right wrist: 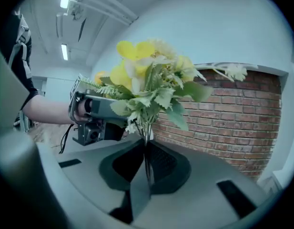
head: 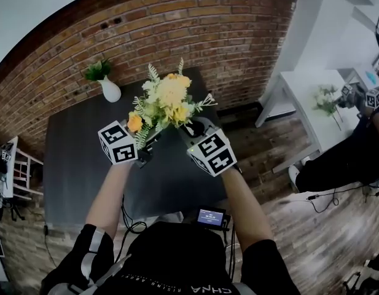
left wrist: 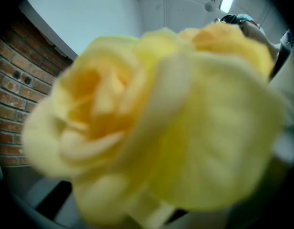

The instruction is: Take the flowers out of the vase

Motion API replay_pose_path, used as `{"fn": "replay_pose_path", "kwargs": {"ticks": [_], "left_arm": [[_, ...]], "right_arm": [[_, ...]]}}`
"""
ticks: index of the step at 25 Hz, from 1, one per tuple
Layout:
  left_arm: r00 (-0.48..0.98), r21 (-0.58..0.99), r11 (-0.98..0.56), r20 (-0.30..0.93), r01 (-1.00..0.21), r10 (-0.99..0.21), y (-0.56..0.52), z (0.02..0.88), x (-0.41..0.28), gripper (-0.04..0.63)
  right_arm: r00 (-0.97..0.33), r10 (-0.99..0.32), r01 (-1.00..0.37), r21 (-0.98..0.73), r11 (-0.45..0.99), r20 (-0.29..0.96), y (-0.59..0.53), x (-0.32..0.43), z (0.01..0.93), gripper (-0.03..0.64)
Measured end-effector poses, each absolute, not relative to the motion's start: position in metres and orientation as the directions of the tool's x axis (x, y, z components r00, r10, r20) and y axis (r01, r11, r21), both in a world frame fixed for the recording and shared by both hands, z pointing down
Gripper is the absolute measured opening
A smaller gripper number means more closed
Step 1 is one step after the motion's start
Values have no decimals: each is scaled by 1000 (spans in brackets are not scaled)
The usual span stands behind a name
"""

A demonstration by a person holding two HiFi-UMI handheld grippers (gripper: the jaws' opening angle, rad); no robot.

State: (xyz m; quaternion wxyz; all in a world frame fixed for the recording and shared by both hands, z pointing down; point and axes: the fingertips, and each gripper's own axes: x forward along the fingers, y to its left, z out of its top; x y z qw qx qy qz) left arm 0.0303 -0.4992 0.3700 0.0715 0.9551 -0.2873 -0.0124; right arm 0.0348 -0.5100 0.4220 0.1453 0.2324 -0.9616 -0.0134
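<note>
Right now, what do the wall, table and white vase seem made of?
Wall: red brick, matte, with visible mortar joints. Table: dark grey, matte top, possibly laminate or painted wood. Vase: white, smooth, faint sheen, probably ceramic.

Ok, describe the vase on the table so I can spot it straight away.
Find the dark grey table against the red brick wall. Near its far left corner stands a small white teardrop-shaped vase with a green leafy sprig; unlike the yellow bouquet, it stands alone on the tabletop.

Vase (head: 110,91) on table (head: 78,165), behind and left of flowers (head: 166,101).
</note>
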Motion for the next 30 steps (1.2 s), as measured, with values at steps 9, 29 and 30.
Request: {"fn": "replay_pose_path", "kwargs": {"ticks": [9, 29, 30], "left_arm": [[797, 67, -794, 28, -604, -603, -489, 373, 37, 111], [795, 155, -784, 17, -601, -606, -397, 422, 6, 175], [793, 147, -783, 26, -605, -608, -387, 426, 1, 175]], "right_arm": [[-876, -431, -453, -60, 890, 217, -494, 42, 423, 21], [-820, -553, -572, -171, 803, 144, -443, 77, 431, 21], [-813, -565, -582, -177, 793, 144, -435, 76, 430, 21]]}}
